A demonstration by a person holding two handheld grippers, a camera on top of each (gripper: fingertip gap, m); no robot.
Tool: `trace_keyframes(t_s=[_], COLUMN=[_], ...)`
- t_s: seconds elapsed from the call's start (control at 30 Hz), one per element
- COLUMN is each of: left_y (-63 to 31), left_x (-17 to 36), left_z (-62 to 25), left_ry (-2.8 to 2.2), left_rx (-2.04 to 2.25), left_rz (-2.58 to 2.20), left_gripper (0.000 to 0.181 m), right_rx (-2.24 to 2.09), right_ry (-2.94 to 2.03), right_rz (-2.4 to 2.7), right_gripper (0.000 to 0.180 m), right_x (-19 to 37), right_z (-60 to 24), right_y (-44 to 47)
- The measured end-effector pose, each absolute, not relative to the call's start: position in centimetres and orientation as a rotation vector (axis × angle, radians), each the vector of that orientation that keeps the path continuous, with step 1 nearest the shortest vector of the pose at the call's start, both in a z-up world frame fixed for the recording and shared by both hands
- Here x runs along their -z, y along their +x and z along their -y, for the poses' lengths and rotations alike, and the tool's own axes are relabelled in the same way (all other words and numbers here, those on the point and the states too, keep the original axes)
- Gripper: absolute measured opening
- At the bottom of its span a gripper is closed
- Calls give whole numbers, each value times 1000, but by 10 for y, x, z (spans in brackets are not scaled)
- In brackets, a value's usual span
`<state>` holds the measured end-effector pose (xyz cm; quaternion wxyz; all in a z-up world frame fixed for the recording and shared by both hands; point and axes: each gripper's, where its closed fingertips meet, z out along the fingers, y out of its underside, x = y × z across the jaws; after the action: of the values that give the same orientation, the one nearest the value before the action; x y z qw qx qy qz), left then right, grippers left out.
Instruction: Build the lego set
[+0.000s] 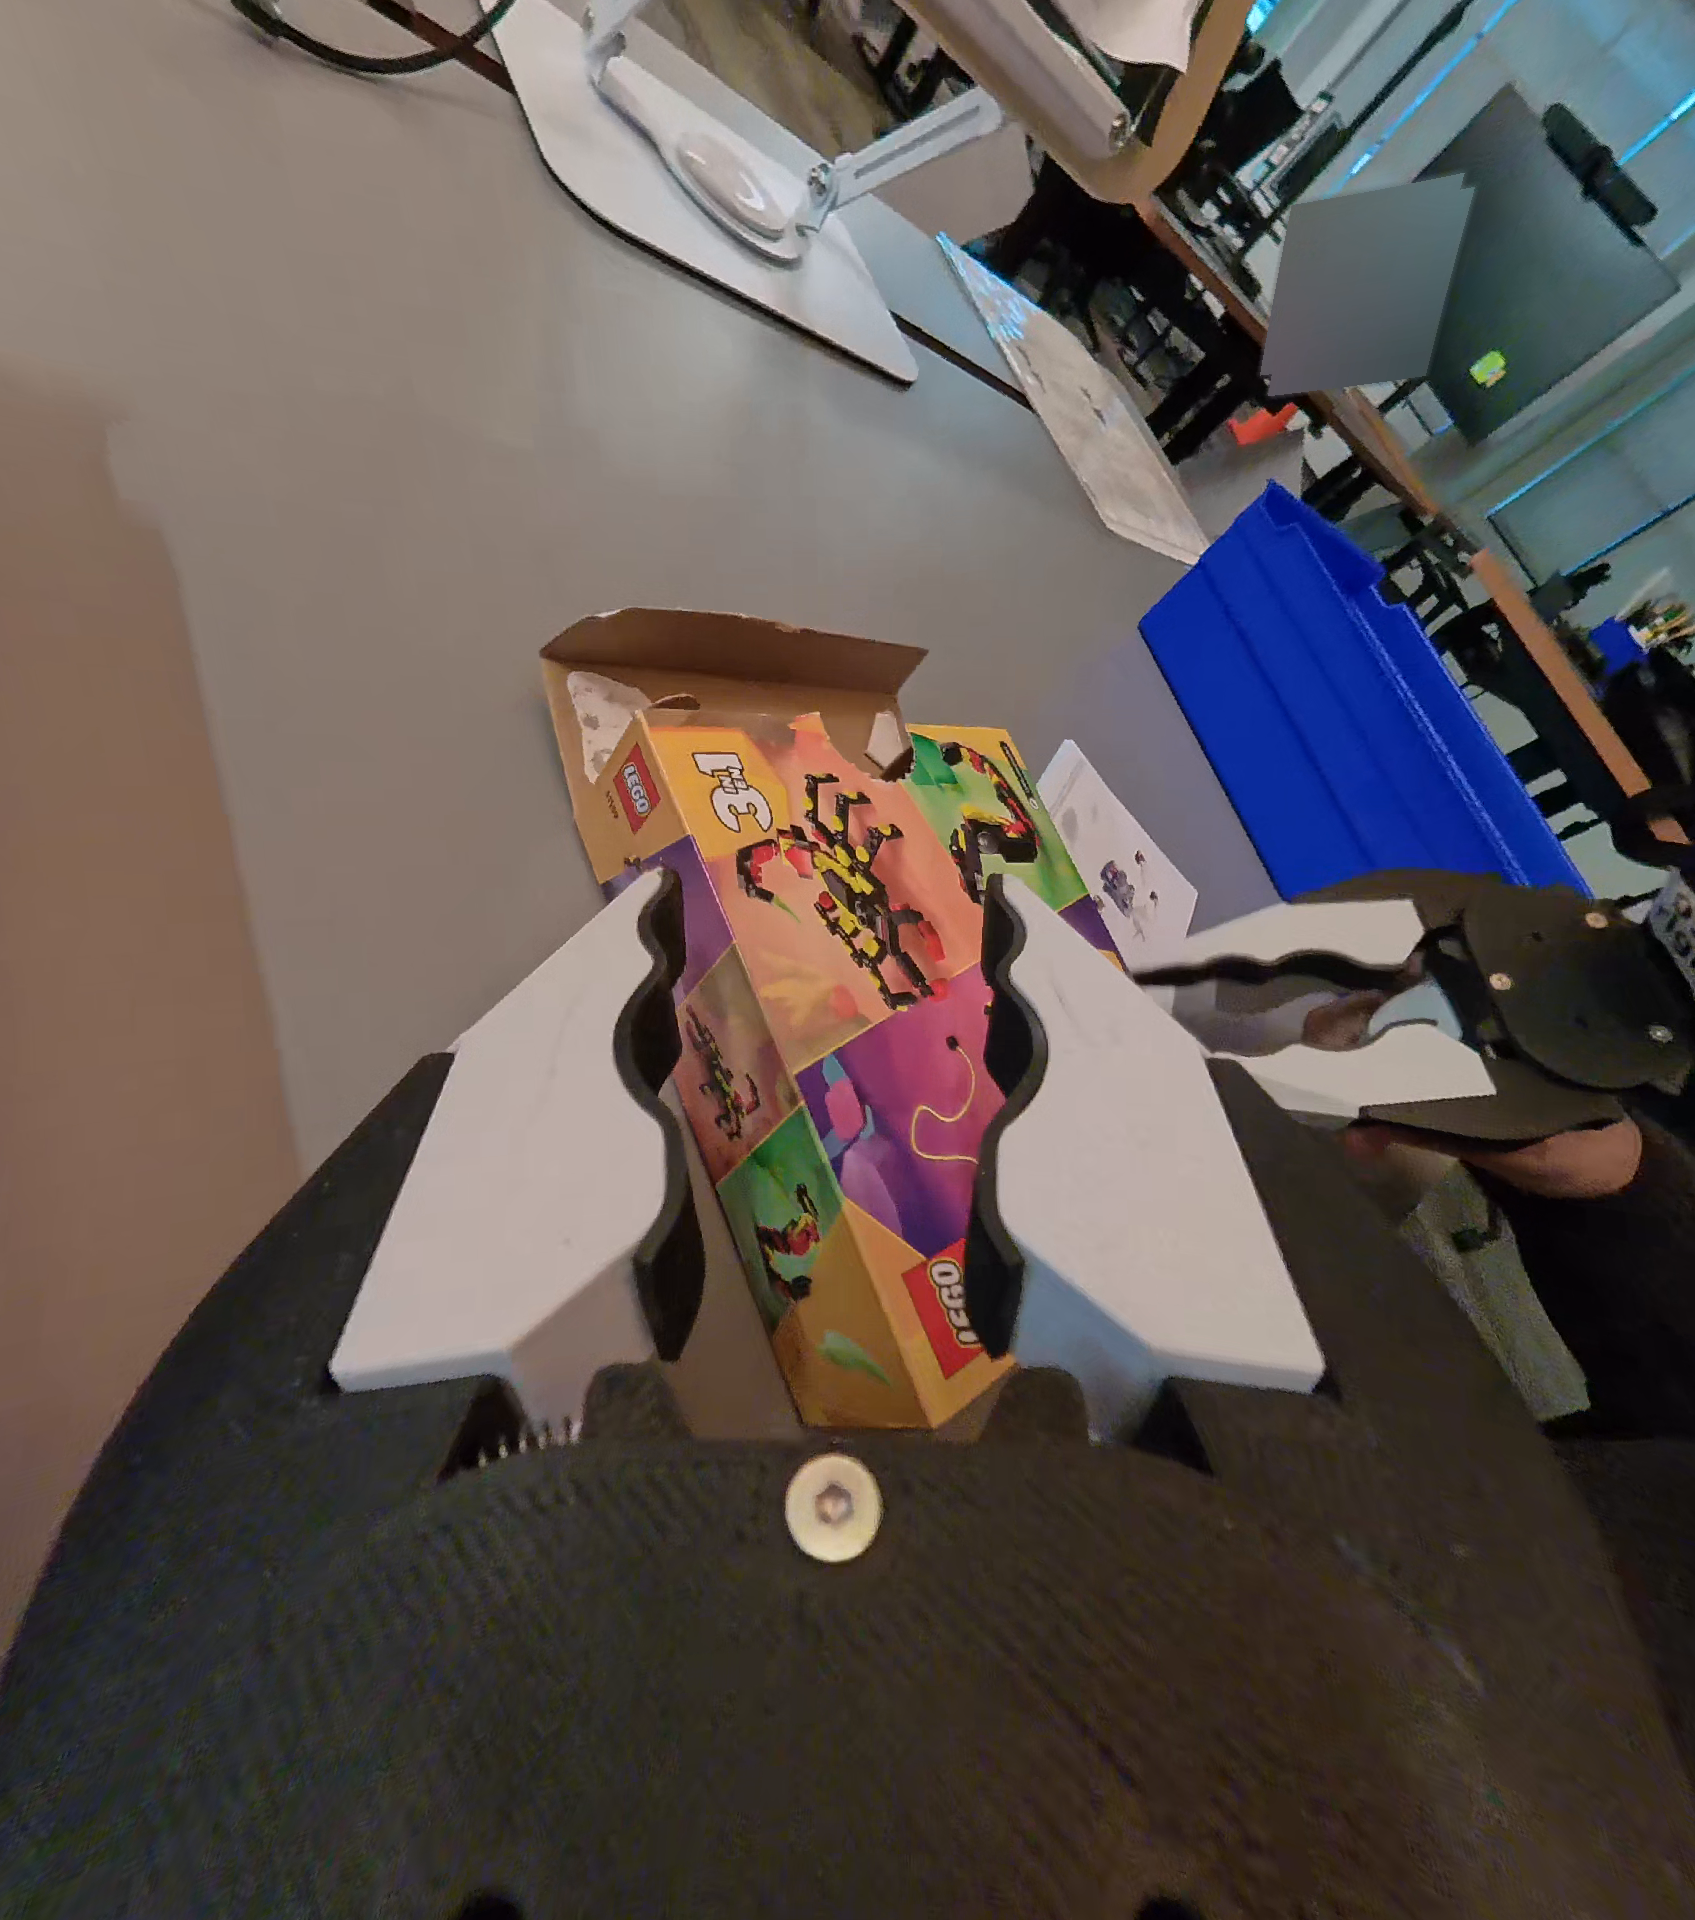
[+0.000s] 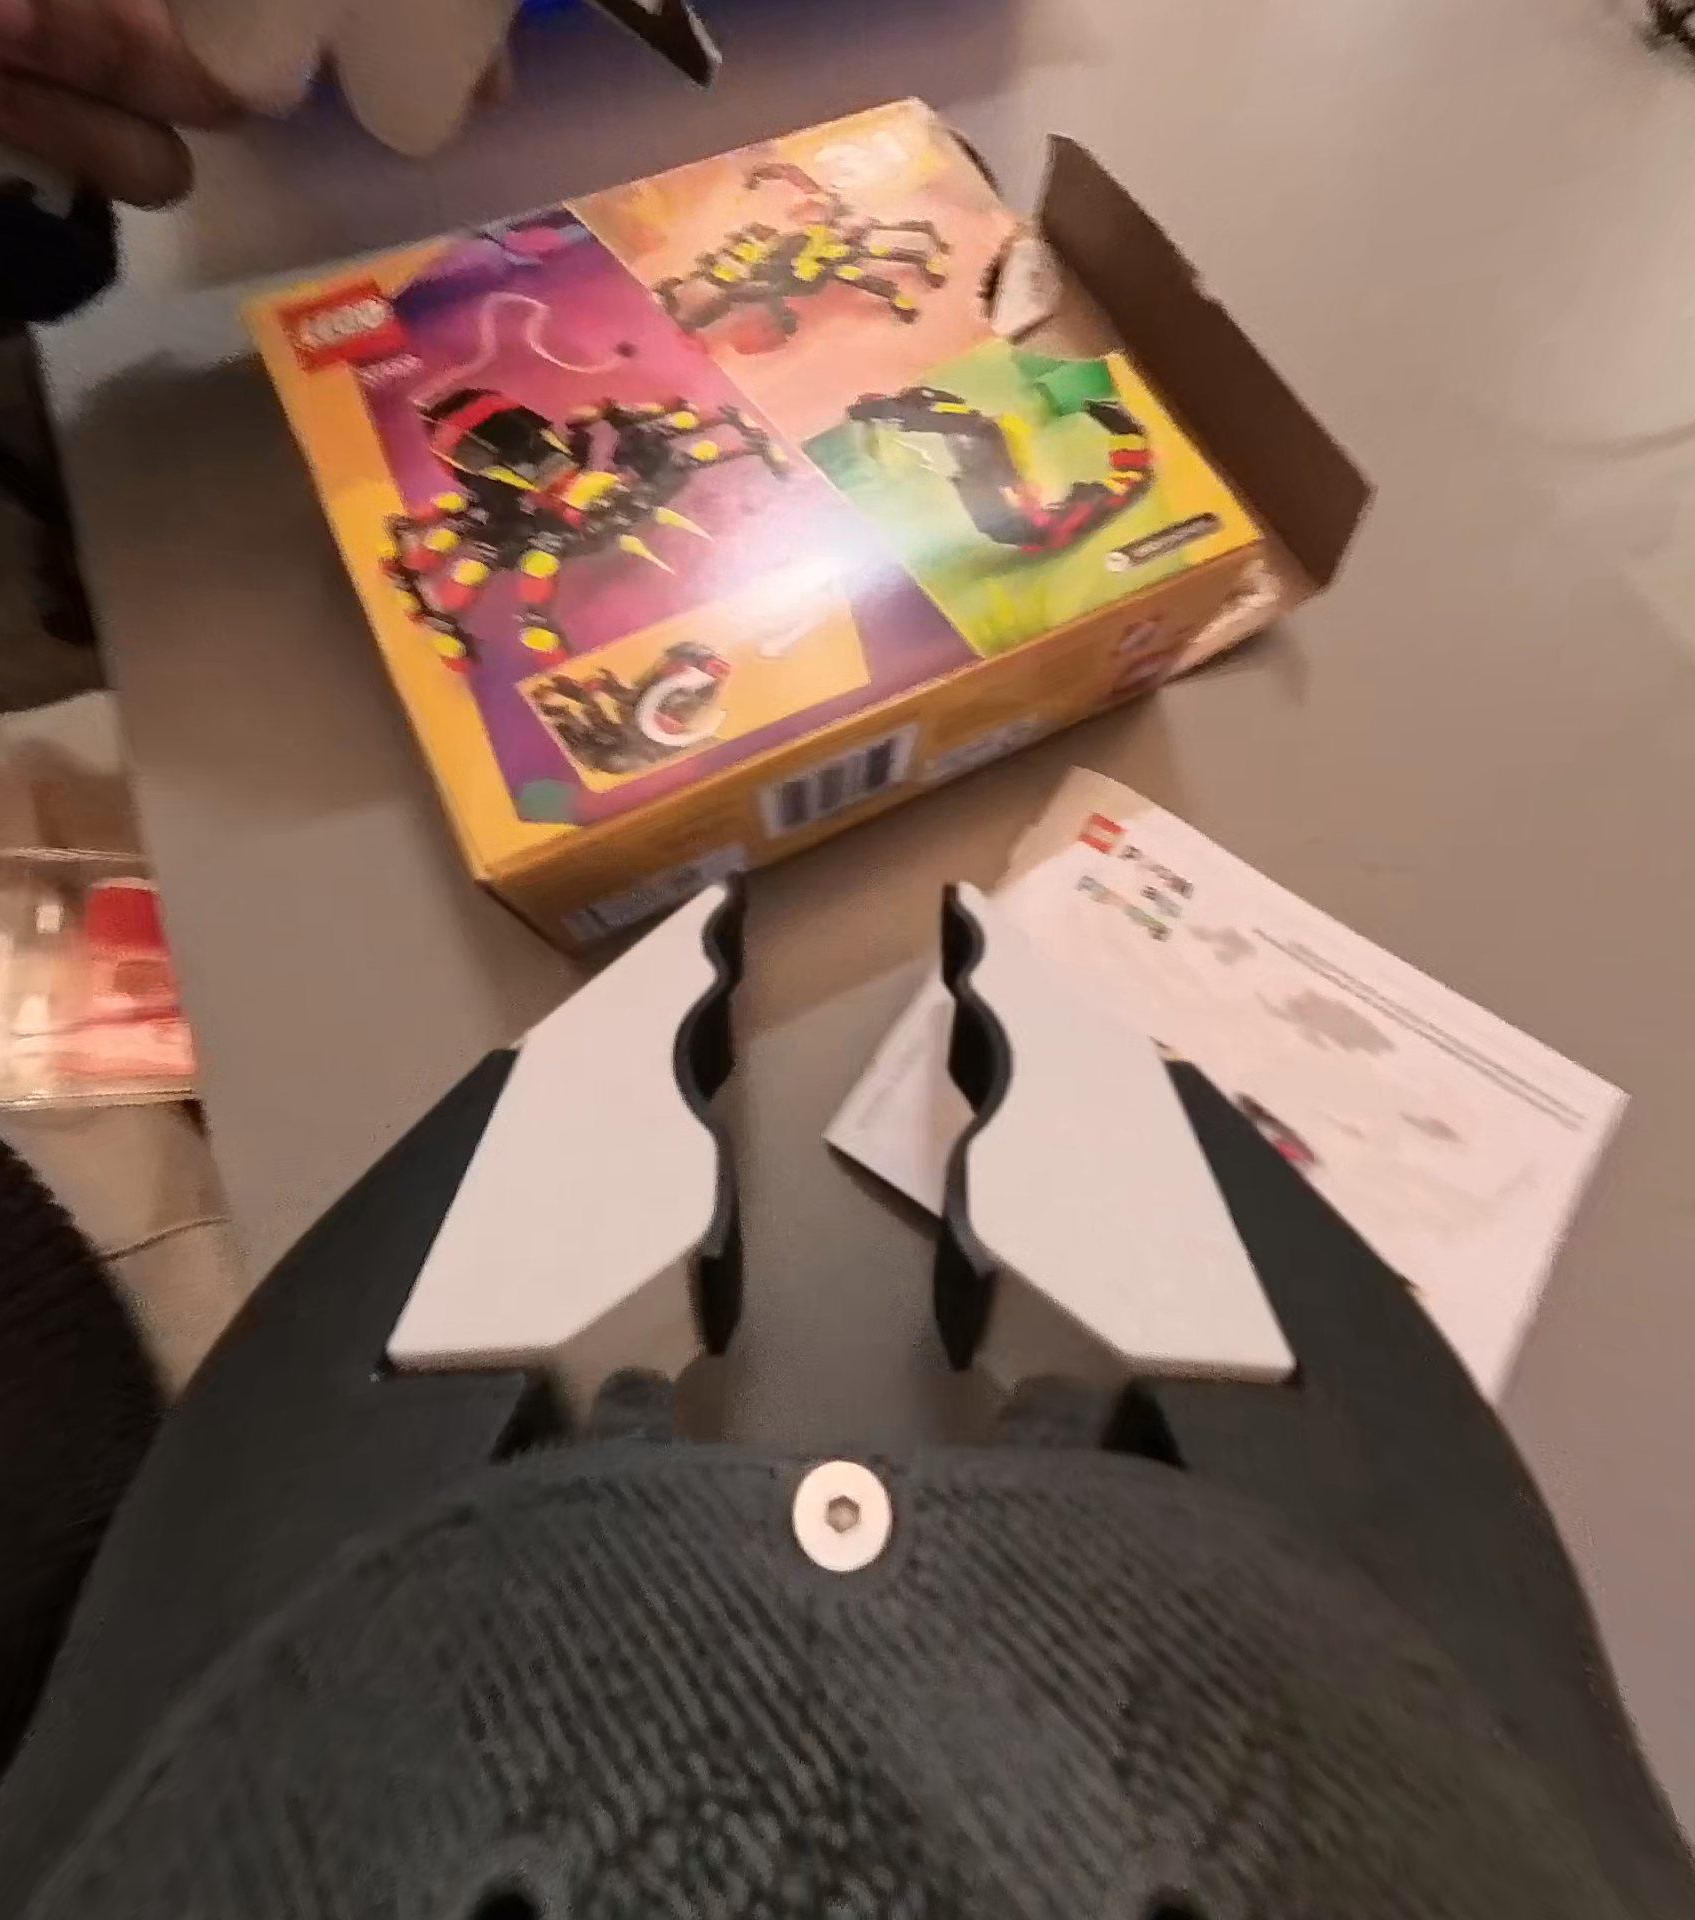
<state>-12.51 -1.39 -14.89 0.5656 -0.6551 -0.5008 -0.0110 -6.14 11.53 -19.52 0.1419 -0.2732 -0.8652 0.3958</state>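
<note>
The lego box [image 1: 853,997] lies flat on the grey table [image 1: 303,468], its brown end flap [image 1: 739,655] torn open at the far end. My left gripper [image 1: 827,888] is open and hovers over the box's near end, with the box showing between its fingers. In the right wrist view the box [image 2: 770,488] lies ahead and my right gripper [image 2: 843,904] is open and empty, just short of the box's long side. The white instruction booklet [image 2: 1290,1039] lies under its right finger. The right gripper also shows in the left wrist view [image 1: 1165,977], beside the box.
A clear bag of lego pieces [image 2: 43,966] lies at the left. A blue bin [image 1: 1342,727] stands beyond the booklet [image 1: 1113,831]. A white stand base [image 1: 718,208] and a paper sheet [image 1: 1092,416] lie at the table's far side. A hand [image 2: 43,94] holds the left gripper. Some 15 centimeters of space lies between my two pairs of fingers.
</note>
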Motion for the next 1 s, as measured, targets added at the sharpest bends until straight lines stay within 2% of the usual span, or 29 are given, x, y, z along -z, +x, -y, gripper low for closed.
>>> trace_keyframes(t_s=[0.03, 0.2, 0.3, 0.53, 0.67, 0.7, 0.73, 0.77, 0.83, 0.9, 1.0], left_y=[-125, -125, -125, -125, -125, -125, -125, -125, -125, -124, -122], left_x=[148, 147, 146, 146, 146, 145, 145, 145, 144, 143, 139], left_z=[14, 14, 14, 13, 13, 13, 13, 13, 12, 12, 8], left_ry=[-1539, -1523, -1520, -1521, -1527, -1530, -1534, -1538, -1549, -1562, -1587], left_rx=[26, 42, 42, 45, 33, 27, 21, 13, -4, -26, -68], left_rz=[1175, 1175, 1172, 1169, 1166, 1163, 1160, 1157, 1149, 1135, 1088], left_gripper=[56, 55, 54, 53, 52, 52, 52, 51, 51, 51, 50], right_rx=[-1107, -943, -846, -927, -890, -886, -887, -886, -880, -825, -904], right_ry=[-785, -940, -1066, -1160, -1166, -1156, -1137, -1118, -1106, -1072, -1052], right_rz=[2471, 2377, 2348, 2379, 2411, 2423, 2438, 2452, 2464, 2460, 2439], right_gripper=[46, 103, 111, 115, 104, 94, 66, 49, 37, 14, 11], right_x=[195, 202, 216, 224, 223, 222, 220, 219, 218, 217, 207], right_z=[-123, -163, -181, -181, -183, -183, -183, -184, -186, -193, -190], right_y=[-66, -90, -98, -92, -89, -88, -86, -84, -83, -85, -86])
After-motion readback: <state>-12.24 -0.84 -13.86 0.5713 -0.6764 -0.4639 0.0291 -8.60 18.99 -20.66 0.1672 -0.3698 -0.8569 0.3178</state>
